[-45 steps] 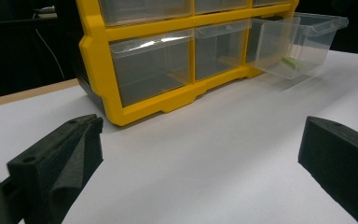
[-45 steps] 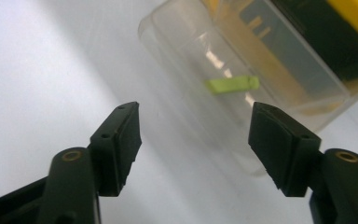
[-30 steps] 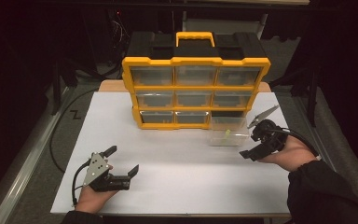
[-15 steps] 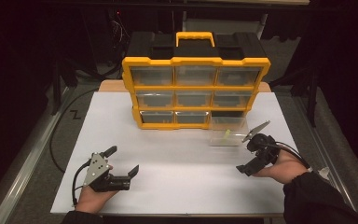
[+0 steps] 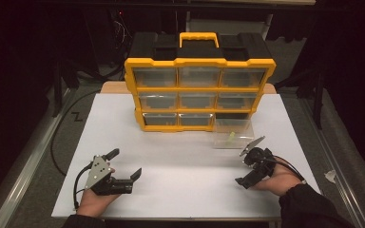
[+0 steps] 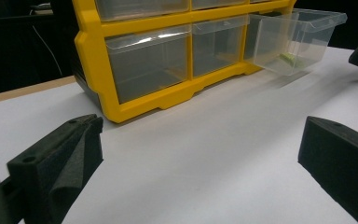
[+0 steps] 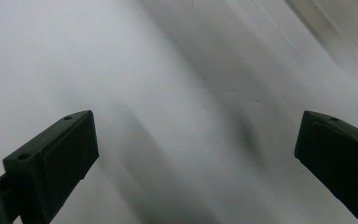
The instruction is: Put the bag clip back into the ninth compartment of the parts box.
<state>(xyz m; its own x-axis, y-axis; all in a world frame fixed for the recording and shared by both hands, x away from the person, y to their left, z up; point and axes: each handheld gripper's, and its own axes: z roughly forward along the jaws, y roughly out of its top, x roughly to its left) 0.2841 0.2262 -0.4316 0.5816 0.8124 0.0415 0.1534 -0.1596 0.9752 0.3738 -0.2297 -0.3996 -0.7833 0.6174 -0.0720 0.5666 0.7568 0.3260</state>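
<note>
drawer (image 5: 233, 133) – clear glossy plastic | organiser (image 5: 199, 80) – yellow plastic | table (image 5: 180, 185) – matt white

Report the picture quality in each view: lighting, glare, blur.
High view: dark surroundings, bright white table, everything sharp. Left gripper view: glare streak on a clear drawer front of the yellow organizer. Right gripper view: table surface smeared by motion blur, with soft diagonal shadows.
</note>
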